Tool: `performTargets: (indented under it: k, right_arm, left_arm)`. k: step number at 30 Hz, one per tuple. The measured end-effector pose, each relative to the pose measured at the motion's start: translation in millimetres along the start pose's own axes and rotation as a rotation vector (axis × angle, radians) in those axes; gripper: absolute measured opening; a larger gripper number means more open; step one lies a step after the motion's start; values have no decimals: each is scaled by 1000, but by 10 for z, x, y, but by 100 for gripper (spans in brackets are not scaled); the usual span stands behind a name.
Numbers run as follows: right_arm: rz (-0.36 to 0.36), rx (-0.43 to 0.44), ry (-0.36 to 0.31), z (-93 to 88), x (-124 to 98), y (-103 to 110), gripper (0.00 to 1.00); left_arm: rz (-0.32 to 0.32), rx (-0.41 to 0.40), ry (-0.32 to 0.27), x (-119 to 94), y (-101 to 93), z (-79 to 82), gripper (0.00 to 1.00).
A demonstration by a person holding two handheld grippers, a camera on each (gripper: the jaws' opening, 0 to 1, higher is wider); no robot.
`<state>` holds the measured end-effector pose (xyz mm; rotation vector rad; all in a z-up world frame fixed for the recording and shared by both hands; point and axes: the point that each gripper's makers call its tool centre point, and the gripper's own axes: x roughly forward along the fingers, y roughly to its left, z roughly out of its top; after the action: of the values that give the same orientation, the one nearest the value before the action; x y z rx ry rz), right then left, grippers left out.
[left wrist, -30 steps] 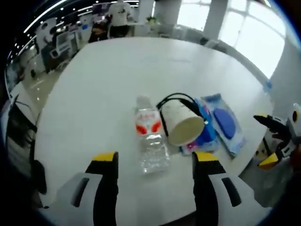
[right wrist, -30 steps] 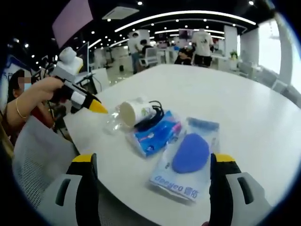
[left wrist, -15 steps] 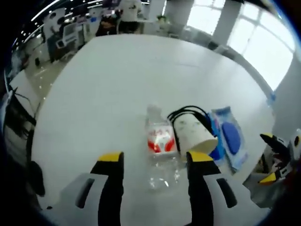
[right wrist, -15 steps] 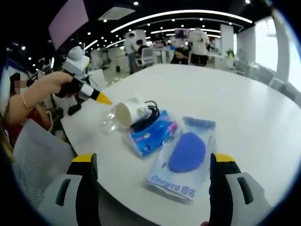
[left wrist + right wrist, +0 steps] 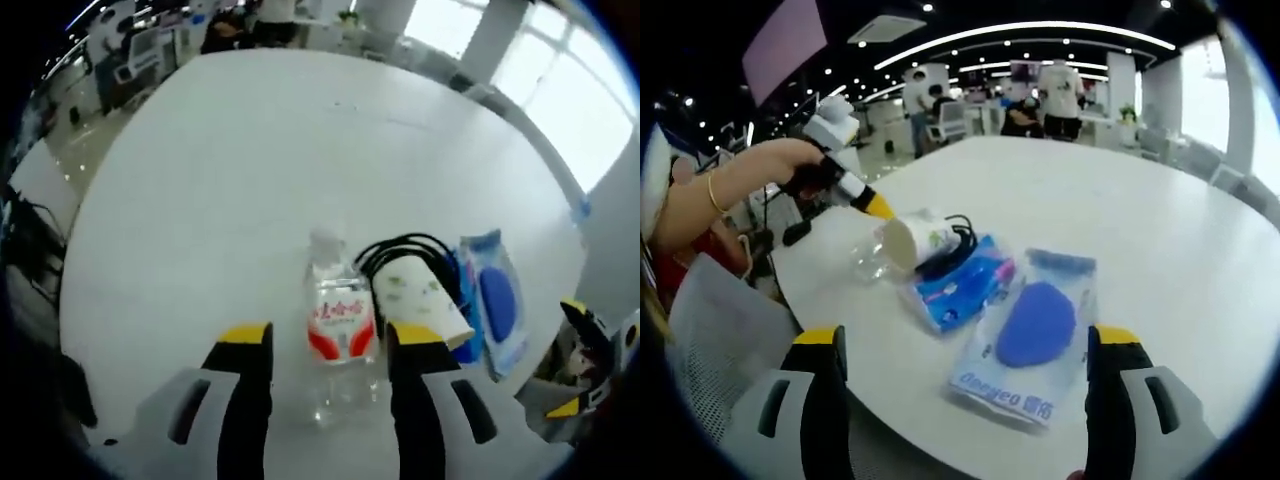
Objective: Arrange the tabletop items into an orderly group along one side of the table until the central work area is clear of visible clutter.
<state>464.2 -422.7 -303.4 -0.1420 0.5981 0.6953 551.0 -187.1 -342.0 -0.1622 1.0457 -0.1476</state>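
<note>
1. nearest in the left gripper view, the left gripper (image 5: 330, 345) has its yellow-tipped jaws spread to either side of the lower body of a clear water bottle (image 5: 340, 335); the bottle lies on its side on the white table (image 5: 220, 170) with its cap end pointing away. the jaws do not look pressed onto it, though the blur here makes contact hard to judge.
2. just beside the bottle lies a tipped paper cup (image 5: 420, 300), with a black cable (image 5: 400, 250) looped behind it, then a blue packet (image 5: 462, 300) and a pouch with a blue oval pad (image 5: 497, 300), all bunched near one edge of the table.
3. in the right gripper view, the right gripper (image 5: 965, 360) hangs with its jaws spread wide and nothing between them, just short of the table edge; the pouch (image 5: 1030, 335) lies closest to it, the blue packet (image 5: 962, 285) and the cup (image 5: 912, 238) farther on.
4. the step in hand seems to be taking hold of the bottle so it can be set in line with the rest.
5. the next move probably calls for closing gently on the thin plastic body, which may crumple or roll, then placing it snug beside the cup.
6. farther off, the middle of the table is bare; beyond it are desks, chairs and standing people.
</note>
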Motion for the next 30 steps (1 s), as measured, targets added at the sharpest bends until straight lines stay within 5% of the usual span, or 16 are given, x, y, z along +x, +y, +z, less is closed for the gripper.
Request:
performTargets:
  k: [11, 22, 30]
  right_arm:
    - [5, -3, 4, -3, 7, 15, 99]
    - [6, -7, 5, -7, 2, 22, 99]
    - [10, -14, 2, -3, -4, 35, 99]
  left_arm:
    - [-9, -38, 118, 189, -108, -59, 41]
    - [35, 6, 252, 356, 11, -150, 41]
    - [27, -55, 363, 458, 18, -230, 43]
